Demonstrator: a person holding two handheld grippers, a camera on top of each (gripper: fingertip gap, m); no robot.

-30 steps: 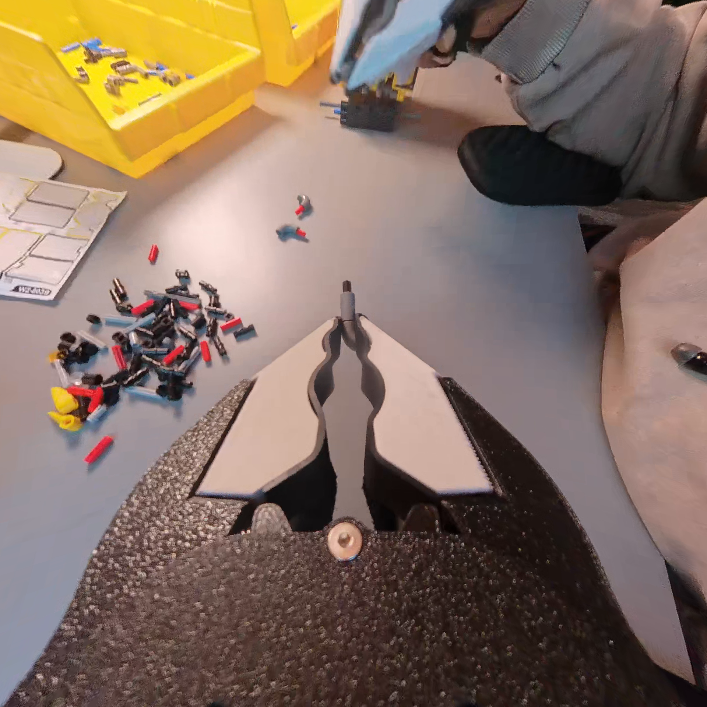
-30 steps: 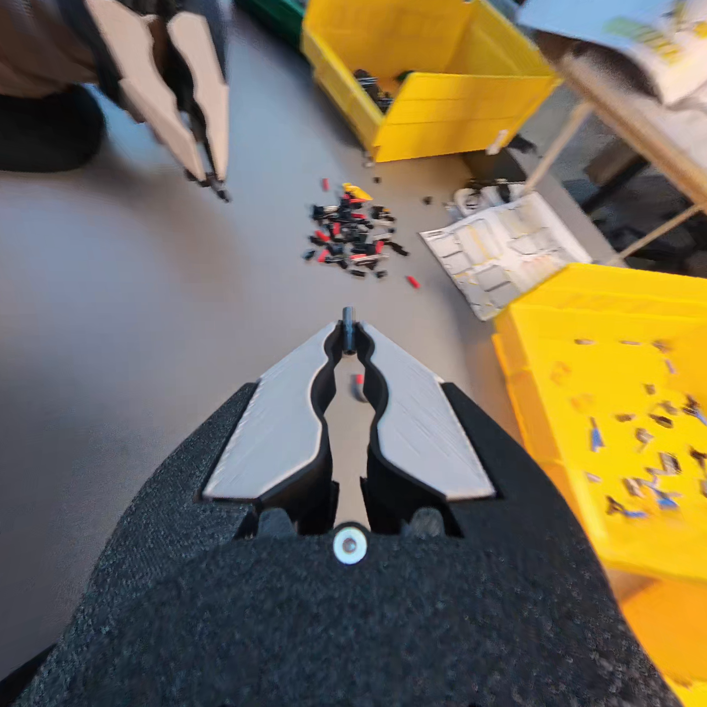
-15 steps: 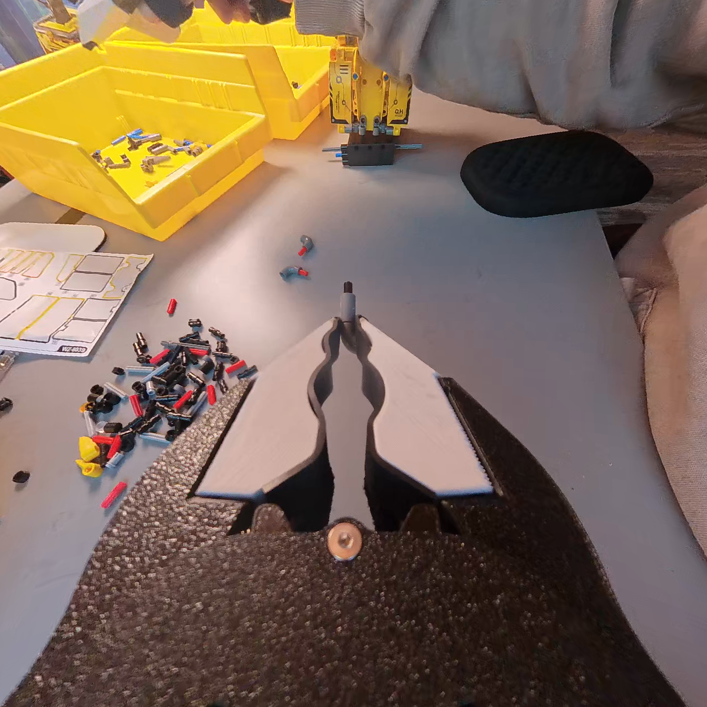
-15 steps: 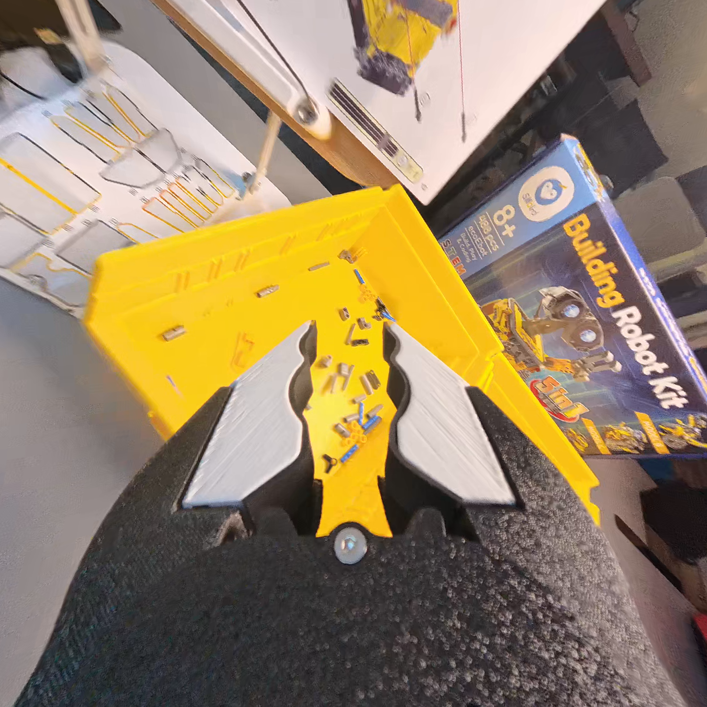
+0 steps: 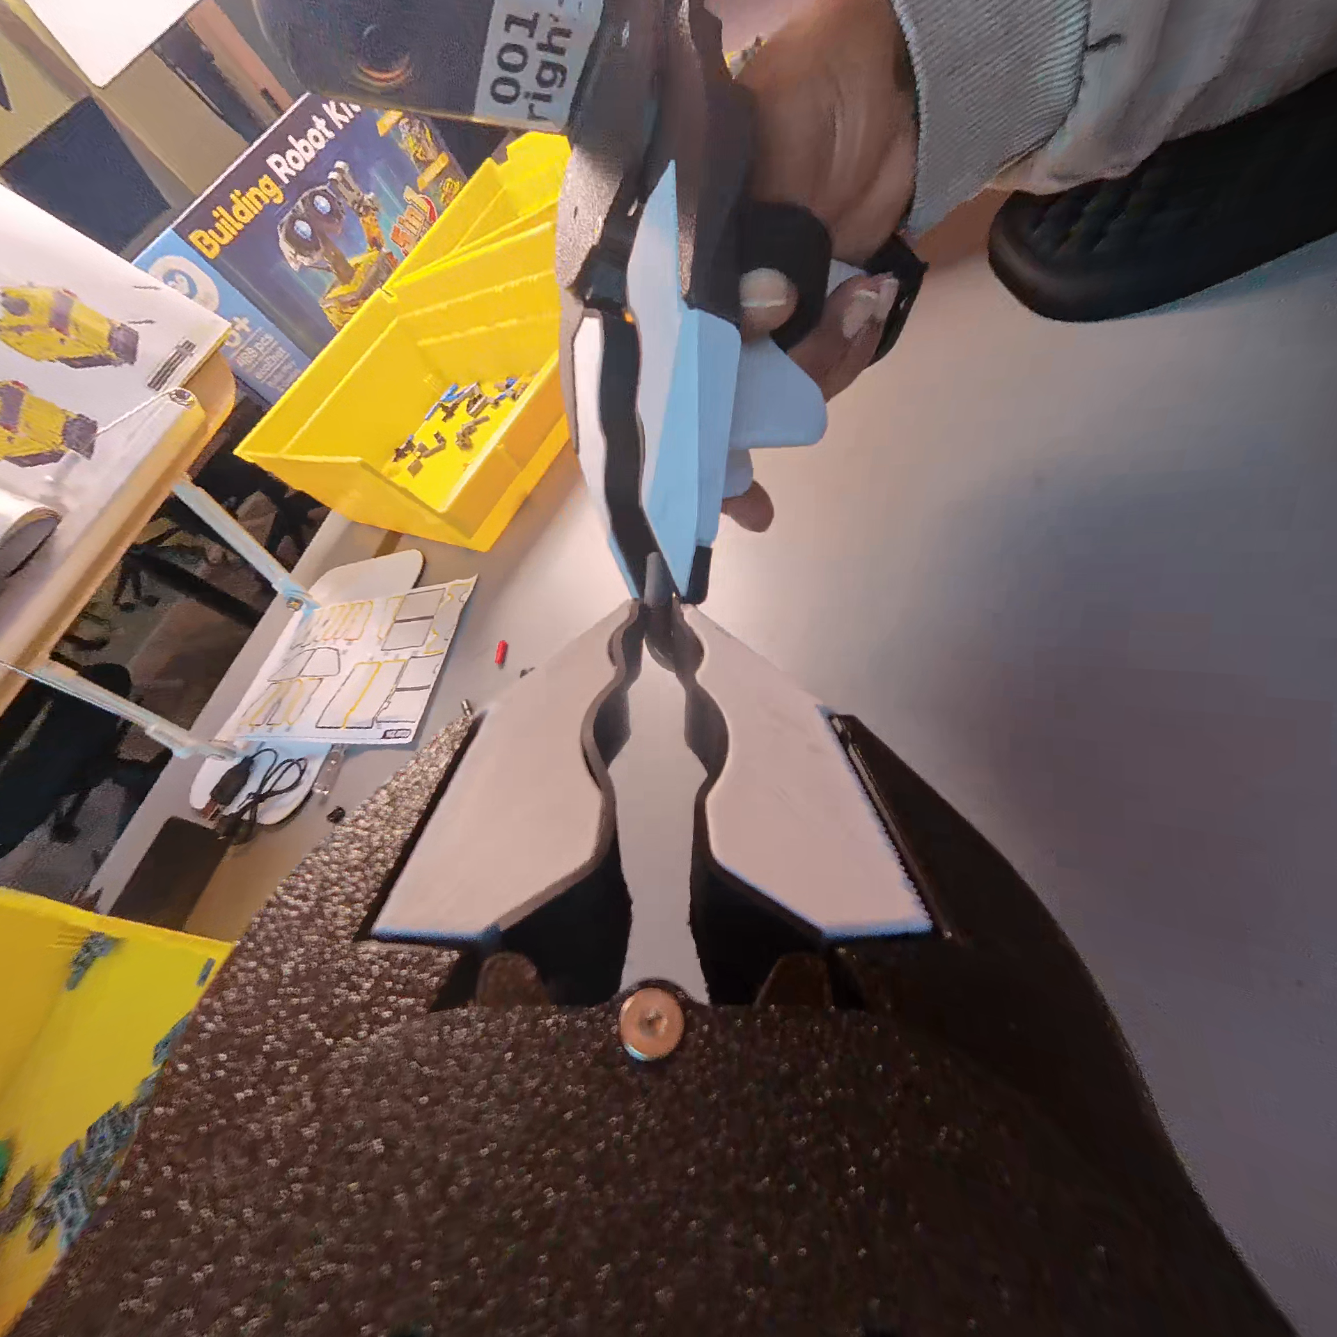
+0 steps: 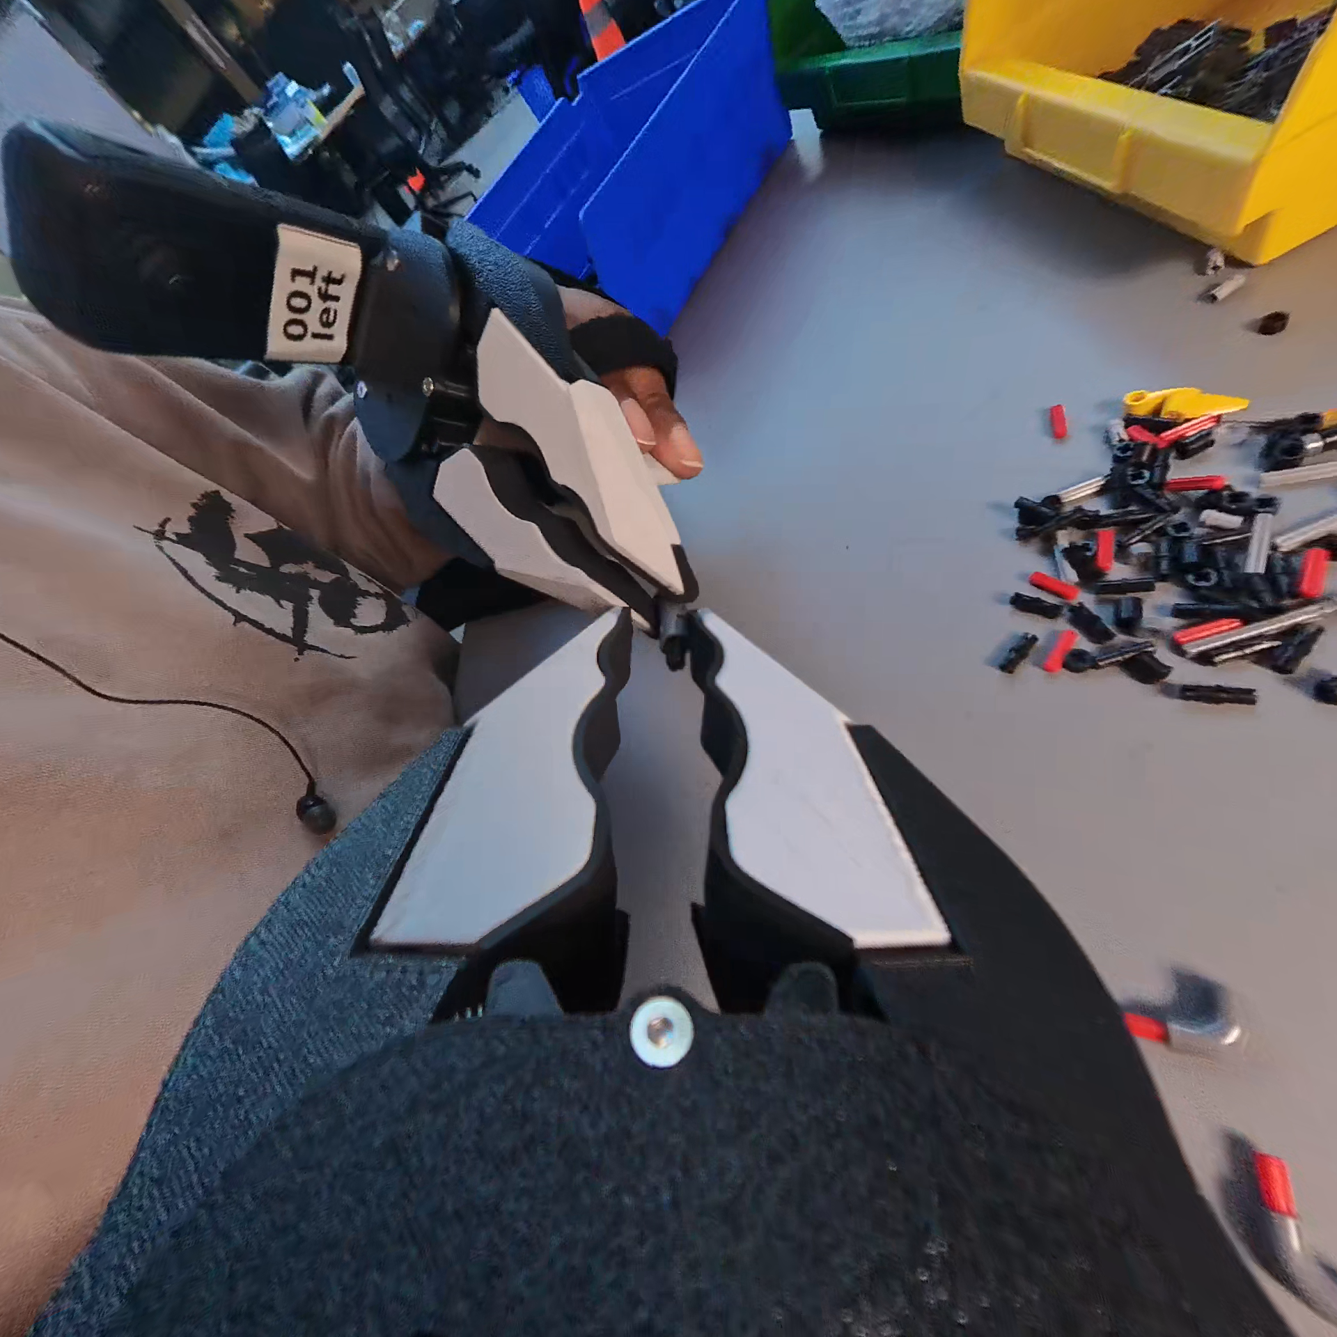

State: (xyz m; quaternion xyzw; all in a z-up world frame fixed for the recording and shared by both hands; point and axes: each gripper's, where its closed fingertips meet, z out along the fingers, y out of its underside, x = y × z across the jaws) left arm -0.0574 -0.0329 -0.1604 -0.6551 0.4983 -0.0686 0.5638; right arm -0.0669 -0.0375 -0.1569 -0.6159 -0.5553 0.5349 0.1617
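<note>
Grippers meet tip to tip above a grey table (image 6: pixel 904 304). Left gripper (image 5: pixel 660 631), seen from its own camera, is pinched narrow on a small dark peg (image 5: pixel 657 590); the right gripper (image 6: pixel 667 628) is likewise closed to a narrow gap, with the same peg (image 6: pixel 673 631) between its tips. Whether one peg or two joined pieces sit there cannot be told. Each wrist view also shows the opposite gripper reaching in, gripped by a hand (image 6: pixel 655 427) with a grey sleeve.

Judged from its look, the peg is hard plastic, very light, stiff and smooth, so it may twist or slip; the sound hold is across its short barrel, square between the tips.

Surroundings: a heap of loose black, red and grey pieces (image 6: pixel 1194 557) lies well apart to the right; a yellow bin (image 5: pixel 405 405) with small parts, a sticker sheet (image 5: pixel 362 658), a kit box (image 5: pixel 304 217) and a blue bin (image 6: pixel 651 166) stand farther off.
</note>
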